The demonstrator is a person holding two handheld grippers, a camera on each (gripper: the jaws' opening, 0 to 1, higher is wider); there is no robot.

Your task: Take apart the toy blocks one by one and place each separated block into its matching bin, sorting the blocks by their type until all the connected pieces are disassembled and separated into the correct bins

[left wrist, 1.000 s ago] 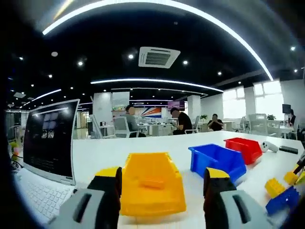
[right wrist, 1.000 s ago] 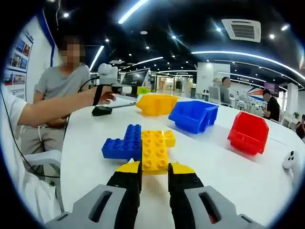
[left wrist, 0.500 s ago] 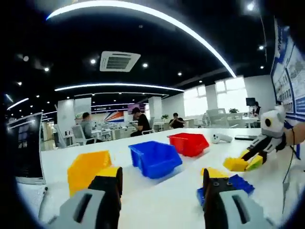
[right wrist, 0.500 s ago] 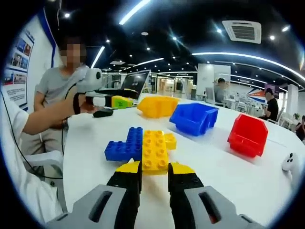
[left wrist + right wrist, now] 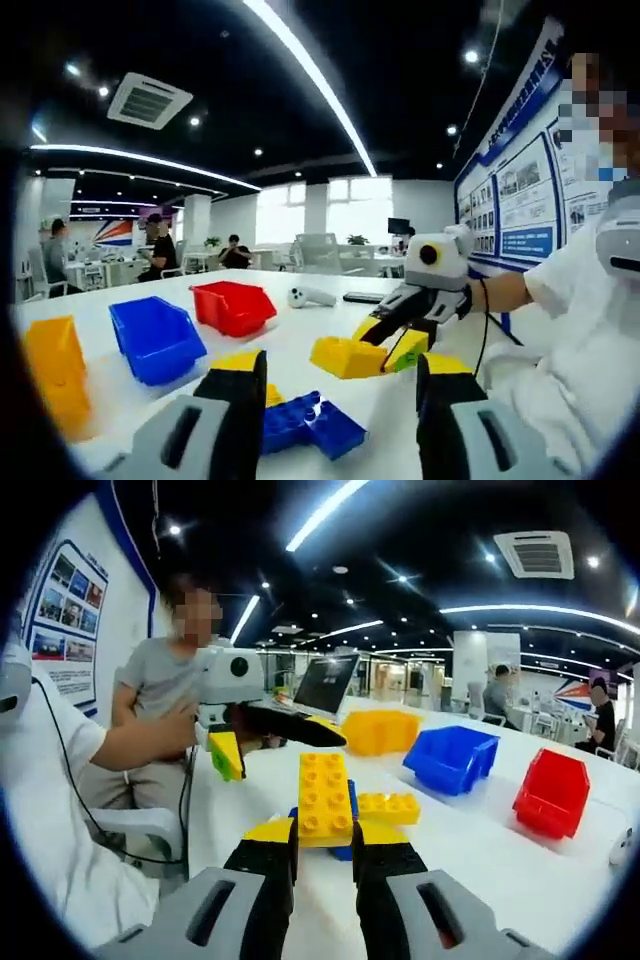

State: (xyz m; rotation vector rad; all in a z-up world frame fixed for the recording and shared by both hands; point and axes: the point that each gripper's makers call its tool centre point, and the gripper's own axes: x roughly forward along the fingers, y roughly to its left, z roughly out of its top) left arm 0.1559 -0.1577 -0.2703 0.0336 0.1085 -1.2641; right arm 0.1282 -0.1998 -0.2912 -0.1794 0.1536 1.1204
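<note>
1. In the right gripper view the right gripper (image 5: 323, 842) has its jaws clamped on the near end of a long yellow block (image 5: 323, 797), which points away from the camera; a smaller yellow block (image 5: 388, 806) and a blue block (image 5: 350, 820) sit joined just beside and under it.
2. Beyond the long yellow block on the white table (image 5: 480, 840) stand three bins: the yellow bin (image 5: 380, 730) farthest left, the blue bin (image 5: 455, 757) in the middle, the red bin (image 5: 552, 790) to the right.
3. In the left gripper view the left gripper (image 5: 335, 395) has its jaws standing well apart with nothing between them; blue blocks (image 5: 305, 425) lie on the table just past them.
4. A laptop (image 5: 325, 685) sits behind the long yellow block, near the yellow bin.
</note>
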